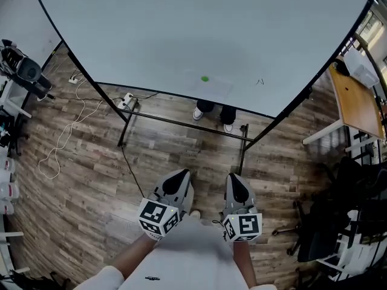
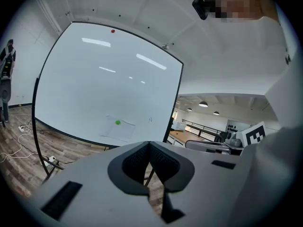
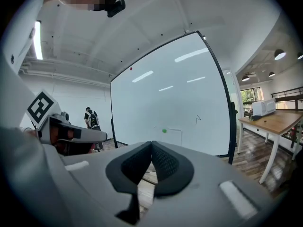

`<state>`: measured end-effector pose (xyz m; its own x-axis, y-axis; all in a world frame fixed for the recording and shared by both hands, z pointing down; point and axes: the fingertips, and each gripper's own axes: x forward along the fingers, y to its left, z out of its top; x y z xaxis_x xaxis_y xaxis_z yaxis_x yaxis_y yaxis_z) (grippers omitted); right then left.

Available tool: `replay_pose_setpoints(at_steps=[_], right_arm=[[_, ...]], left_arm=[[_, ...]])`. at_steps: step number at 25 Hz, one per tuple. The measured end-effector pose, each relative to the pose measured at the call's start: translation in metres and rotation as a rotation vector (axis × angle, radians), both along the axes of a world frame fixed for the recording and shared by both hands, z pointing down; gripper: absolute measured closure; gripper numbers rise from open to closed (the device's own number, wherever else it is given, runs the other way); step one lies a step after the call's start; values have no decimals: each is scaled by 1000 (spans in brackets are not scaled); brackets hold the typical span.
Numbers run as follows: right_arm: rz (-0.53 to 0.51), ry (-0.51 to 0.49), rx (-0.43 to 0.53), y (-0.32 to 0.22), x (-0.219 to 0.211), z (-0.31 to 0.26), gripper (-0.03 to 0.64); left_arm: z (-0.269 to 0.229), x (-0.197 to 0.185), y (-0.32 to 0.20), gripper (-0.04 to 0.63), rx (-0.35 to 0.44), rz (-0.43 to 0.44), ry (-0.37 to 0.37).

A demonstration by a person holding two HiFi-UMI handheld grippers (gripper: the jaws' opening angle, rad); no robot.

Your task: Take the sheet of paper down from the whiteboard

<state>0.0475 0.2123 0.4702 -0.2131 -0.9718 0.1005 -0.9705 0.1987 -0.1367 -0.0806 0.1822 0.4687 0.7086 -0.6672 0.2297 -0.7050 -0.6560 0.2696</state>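
Note:
A white sheet of paper (image 1: 209, 86) hangs low on the whiteboard (image 1: 181, 35), pinned by a small green magnet (image 1: 205, 78). The left gripper view shows the sheet (image 2: 117, 128) and the magnet (image 2: 118, 122) ahead and a little left. In the right gripper view the paper (image 3: 170, 136) sits just above the jaws. Both grippers are held side by side well short of the board. My left gripper (image 1: 180, 177) is shut and empty. My right gripper (image 1: 234, 180) is shut and empty too.
The board stands on a black metal frame (image 1: 181, 124) over a wooden floor. Someone's shoes (image 1: 211, 112) show under the board. White cables and a power strip (image 1: 126, 100) lie at the left. A wooden table (image 1: 357, 104) and black office chairs (image 1: 335, 222) stand at the right.

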Motion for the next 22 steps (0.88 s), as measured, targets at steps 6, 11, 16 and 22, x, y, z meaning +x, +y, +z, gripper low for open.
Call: replay_pose_setpoints(at_steps=[6, 11, 16, 22], right_arm=[[11, 1, -22, -62, 19, 1, 606], [25, 12, 9, -128, 21, -16, 606], [42, 17, 13, -190, 17, -23, 606], [66, 19, 28, -245, 22, -28, 606]], left_arm=[[-5, 17, -67, 589, 1, 7, 14], [-18, 18, -134, 589, 14, 12, 22], [-18, 16, -191, 589, 1, 24, 36], [-20, 25, -248, 589, 12, 53, 37]])
